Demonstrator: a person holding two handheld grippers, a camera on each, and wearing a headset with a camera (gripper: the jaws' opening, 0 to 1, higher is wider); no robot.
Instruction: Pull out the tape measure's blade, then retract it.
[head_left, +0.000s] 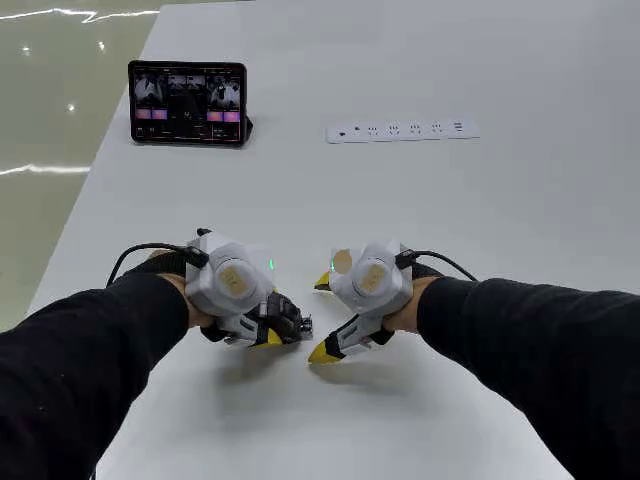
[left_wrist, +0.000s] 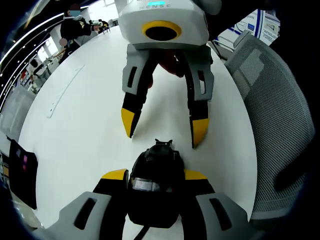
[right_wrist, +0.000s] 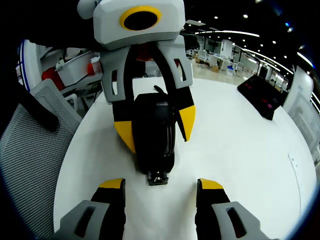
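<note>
**Left hand-held gripper pinching the tape measure, right one spread open in front of it**

The left hand-held gripper (left_wrist: 155, 176) is pinching the black tape measure (right_wrist: 155, 135) by its sides. Its two yellow-tipped jaws are pressing against the case from either flank. The case is lying low over the white desk (head_left: 400, 200), near the person's edge of it, and is pointing towards the other gripper.

In the right gripper view, the metal end hook (right_wrist: 157, 177) is sitting right at the mouth of the case. It is facing the gap between the right jaws and lying just short of their tips.

The right hand-held gripper (right_wrist: 161, 184) is standing spread wide, gripping nothing. The bare desk is showing between its yellow tips. In the head view the two grippers are facing each other nose to nose, close together. A dark-sleeved arm is reaching in from each side, and a cable is trailing from the back of each gripper.

Farther back on the desk, a tablet (head_left: 187, 102) with a lit screen is leaning upright to the left. A white power strip (head_left: 402, 130) is lying flat to the right, well apart from the grippers. In the left gripper view a grey mesh chair (left_wrist: 270, 100) is standing beside the desk.
</note>
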